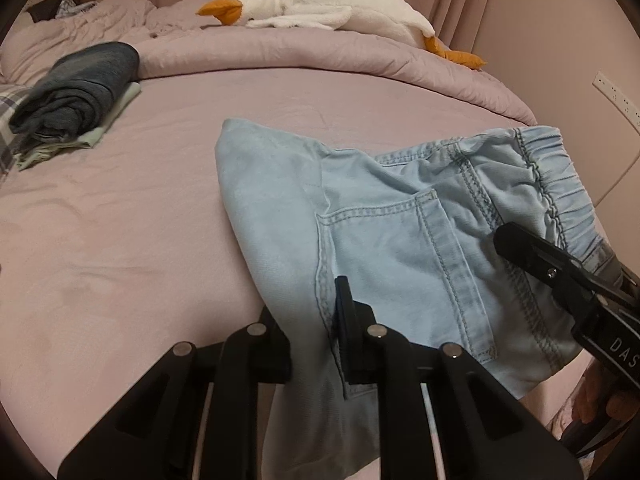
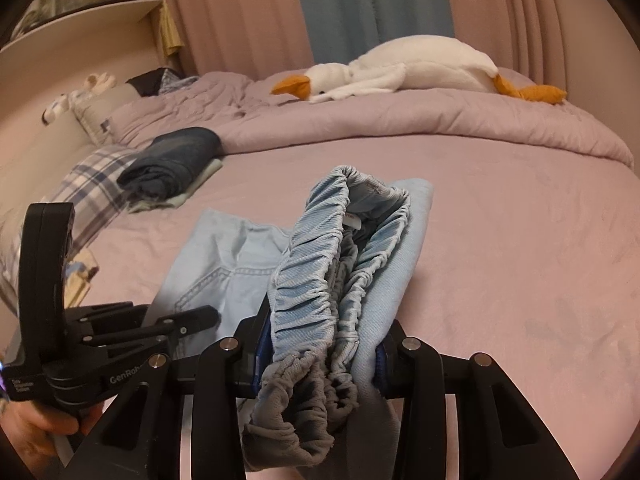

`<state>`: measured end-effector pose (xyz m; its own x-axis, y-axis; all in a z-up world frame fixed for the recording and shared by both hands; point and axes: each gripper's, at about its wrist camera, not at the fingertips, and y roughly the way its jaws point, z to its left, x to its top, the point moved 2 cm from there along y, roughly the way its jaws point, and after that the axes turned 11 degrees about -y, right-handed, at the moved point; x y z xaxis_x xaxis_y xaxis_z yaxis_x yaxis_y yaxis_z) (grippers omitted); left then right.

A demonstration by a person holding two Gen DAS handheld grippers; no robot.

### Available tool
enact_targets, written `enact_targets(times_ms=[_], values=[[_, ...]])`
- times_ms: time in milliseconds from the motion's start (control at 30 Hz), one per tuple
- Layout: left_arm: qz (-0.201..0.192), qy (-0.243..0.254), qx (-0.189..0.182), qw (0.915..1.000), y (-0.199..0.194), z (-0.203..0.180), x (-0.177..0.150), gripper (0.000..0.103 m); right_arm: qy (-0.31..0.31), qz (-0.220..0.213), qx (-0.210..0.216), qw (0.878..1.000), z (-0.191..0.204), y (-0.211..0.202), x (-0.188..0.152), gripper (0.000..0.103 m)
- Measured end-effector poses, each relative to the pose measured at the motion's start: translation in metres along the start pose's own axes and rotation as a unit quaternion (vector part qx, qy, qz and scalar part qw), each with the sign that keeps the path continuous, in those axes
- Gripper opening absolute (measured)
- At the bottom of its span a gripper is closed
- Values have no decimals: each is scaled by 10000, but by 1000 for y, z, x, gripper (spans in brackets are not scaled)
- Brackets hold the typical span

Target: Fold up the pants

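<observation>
Light blue denim pants (image 1: 400,220) lie partly lifted over the pink bed sheet (image 1: 120,220), back pocket facing up. My left gripper (image 1: 308,312) is shut on a fold of the pants beside the pocket seam, and the cloth hangs down between its fingers. My right gripper (image 2: 320,344) is shut on the bunched elastic waistband (image 2: 312,264), which stands up in front of its camera. In the left wrist view the right gripper (image 1: 516,248) comes in from the right onto the waistband (image 1: 560,168). The left gripper (image 2: 200,316) shows at the lower left of the right wrist view, held by a hand.
A stack of folded clothes topped by dark jeans (image 1: 80,88) sits at the far left of the bed, next to a plaid pillow (image 2: 92,184). A white plush goose (image 1: 340,8) lies on the rolled pink quilt (image 1: 320,52) at the back. Curtains hang behind it.
</observation>
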<state>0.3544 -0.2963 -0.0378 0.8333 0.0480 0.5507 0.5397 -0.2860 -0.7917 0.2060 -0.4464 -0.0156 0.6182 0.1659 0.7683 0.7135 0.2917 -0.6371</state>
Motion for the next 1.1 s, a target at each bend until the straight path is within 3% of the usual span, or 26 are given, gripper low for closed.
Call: enact_targets(times_ms=[467, 1100], values=[[-530, -83, 289, 9981, -56, 29, -14, 16, -567, -298, 123, 9979, 49, -22, 13, 41], [-717, -442, 432, 9955, -61, 67, -5, 16, -1115, -300, 298, 9929, 94, -4, 25, 42]])
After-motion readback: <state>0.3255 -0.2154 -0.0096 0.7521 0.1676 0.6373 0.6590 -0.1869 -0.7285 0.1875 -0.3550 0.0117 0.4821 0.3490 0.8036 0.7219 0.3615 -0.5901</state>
